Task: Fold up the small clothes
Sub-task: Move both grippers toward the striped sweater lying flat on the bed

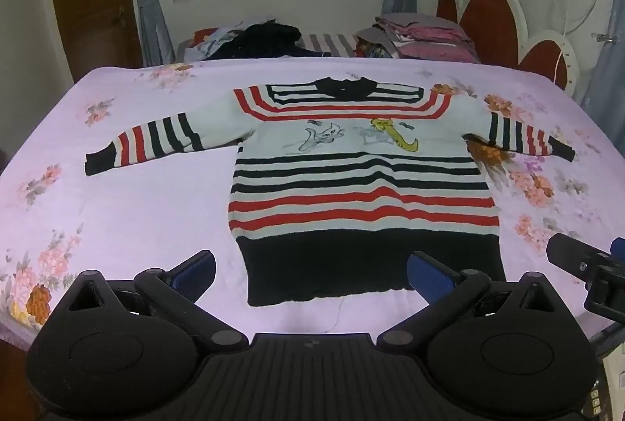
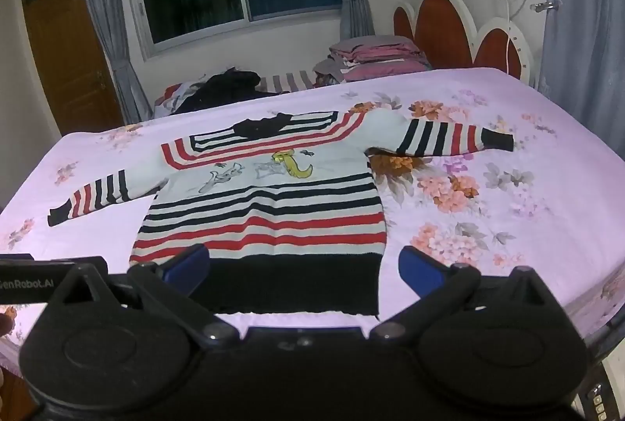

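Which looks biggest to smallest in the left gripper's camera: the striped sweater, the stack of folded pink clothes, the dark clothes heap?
1. striped sweater, by far the largest, spread flat on the bedsheet.
2 and 3. stack of folded pink clothes and dark clothes heap look about alike; both lie far back, so their order is unsure.

Ahead of the left tool (image 1: 310,270), the sweater (image 1: 359,182) is a ribbed knit, matt and slightly fuzzy. The bedsheet (image 1: 136,194) beneath it is smooth printed cloth with a faint sheen. Both the left tool and the right tool (image 2: 304,270) are matt black plastic with blue ribbed pads (image 2: 420,268). Far beyond, the door (image 2: 66,46) is varnished wood.
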`<action>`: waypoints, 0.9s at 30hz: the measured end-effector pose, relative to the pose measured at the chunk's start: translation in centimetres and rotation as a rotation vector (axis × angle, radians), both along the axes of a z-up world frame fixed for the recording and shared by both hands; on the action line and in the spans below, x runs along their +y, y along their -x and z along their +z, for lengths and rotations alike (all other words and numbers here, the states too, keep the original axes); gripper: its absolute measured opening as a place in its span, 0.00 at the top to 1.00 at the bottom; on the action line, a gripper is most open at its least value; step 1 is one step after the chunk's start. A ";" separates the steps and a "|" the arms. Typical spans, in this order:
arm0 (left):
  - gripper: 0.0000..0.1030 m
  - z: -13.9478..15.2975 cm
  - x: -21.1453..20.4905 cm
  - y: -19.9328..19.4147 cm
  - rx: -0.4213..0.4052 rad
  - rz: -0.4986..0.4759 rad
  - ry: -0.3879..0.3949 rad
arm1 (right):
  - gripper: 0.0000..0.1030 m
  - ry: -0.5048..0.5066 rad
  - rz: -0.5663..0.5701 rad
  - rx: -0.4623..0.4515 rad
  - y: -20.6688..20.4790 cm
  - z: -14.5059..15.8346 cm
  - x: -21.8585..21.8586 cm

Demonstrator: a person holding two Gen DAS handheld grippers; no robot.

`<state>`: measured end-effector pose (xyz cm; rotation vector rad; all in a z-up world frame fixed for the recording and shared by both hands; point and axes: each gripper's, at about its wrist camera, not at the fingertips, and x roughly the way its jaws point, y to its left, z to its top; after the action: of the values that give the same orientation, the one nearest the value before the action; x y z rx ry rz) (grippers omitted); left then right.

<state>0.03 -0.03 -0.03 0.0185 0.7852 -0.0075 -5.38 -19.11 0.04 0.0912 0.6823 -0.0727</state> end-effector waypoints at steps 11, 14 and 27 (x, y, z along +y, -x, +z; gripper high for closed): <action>0.00 -0.3 -0.2 0.0 -0.011 0.003 -0.006 | 0.00 -0.004 0.007 0.005 -0.2 -0.2 -0.2; 0.00 -0.3 -0.4 -0.3 -0.009 0.005 -0.004 | 0.00 -0.001 0.012 0.008 -0.4 -0.2 -0.3; 0.00 -0.4 -1.0 -1.2 -0.002 0.008 0.002 | 0.00 0.000 0.005 0.014 -1.2 -0.5 -1.1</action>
<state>1.25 -0.99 -0.39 0.0129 0.7836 -0.0005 -4.21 -20.24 -0.50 0.0891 0.6968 -0.0683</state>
